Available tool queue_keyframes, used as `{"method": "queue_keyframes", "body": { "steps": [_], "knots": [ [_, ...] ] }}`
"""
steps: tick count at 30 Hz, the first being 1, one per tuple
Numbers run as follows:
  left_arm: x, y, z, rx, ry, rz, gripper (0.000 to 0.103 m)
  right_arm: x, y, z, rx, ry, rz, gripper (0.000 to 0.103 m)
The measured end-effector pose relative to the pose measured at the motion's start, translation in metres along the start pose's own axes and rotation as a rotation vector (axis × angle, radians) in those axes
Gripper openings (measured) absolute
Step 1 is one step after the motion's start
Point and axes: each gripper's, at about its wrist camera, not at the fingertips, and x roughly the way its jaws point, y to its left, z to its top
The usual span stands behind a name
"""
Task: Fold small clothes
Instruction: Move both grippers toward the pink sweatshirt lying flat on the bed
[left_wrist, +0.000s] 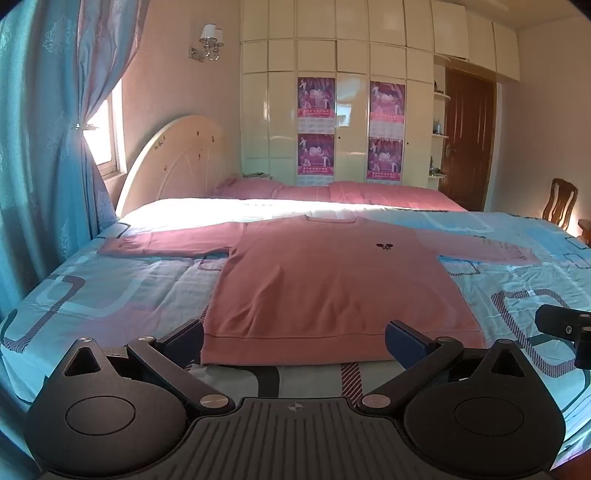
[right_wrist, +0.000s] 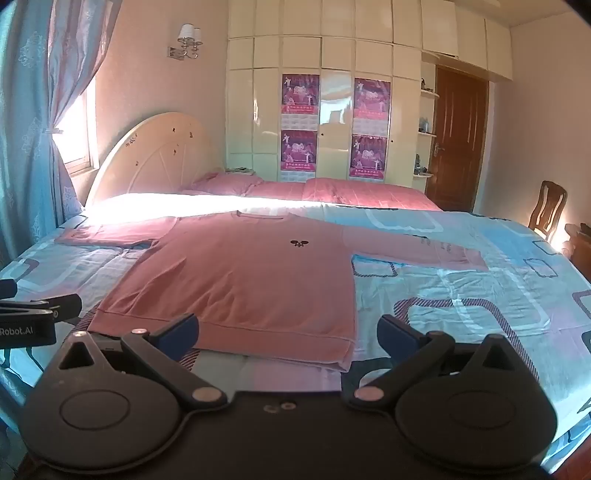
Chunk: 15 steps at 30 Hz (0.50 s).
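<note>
A pink long-sleeved shirt (left_wrist: 325, 280) lies flat on the bed, front up, both sleeves spread out sideways, with a small dark emblem on the chest. Its hem faces me. My left gripper (left_wrist: 295, 341) hovers just short of the hem with its jaws wide open and nothing between them. In the right wrist view the same shirt (right_wrist: 236, 280) lies ahead and to the left. My right gripper (right_wrist: 288, 334) is open near the hem's right corner, holding nothing. Each gripper shows at the edge of the other's view.
The bed carries a blue patterned sheet (left_wrist: 110, 288) and pink pillows (left_wrist: 388, 194) at the far side by a cream headboard (left_wrist: 173, 158). A blue curtain (left_wrist: 40, 147) hangs at left. A cream wardrobe (left_wrist: 332, 92), a brown door (left_wrist: 469, 136) and a wooden chair (left_wrist: 559, 199) stand beyond.
</note>
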Motion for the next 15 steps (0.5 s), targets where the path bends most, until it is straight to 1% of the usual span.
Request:
{"method": "queue_keyframes", "body": {
  "steps": [15],
  "knots": [
    [0.0023, 0.0017, 0.0020, -0.003, 0.002, -0.001, 0.103, 0.0019, 0.0019, 0.0010, -0.010, -0.010, -0.002, 0.102]
  ]
}}
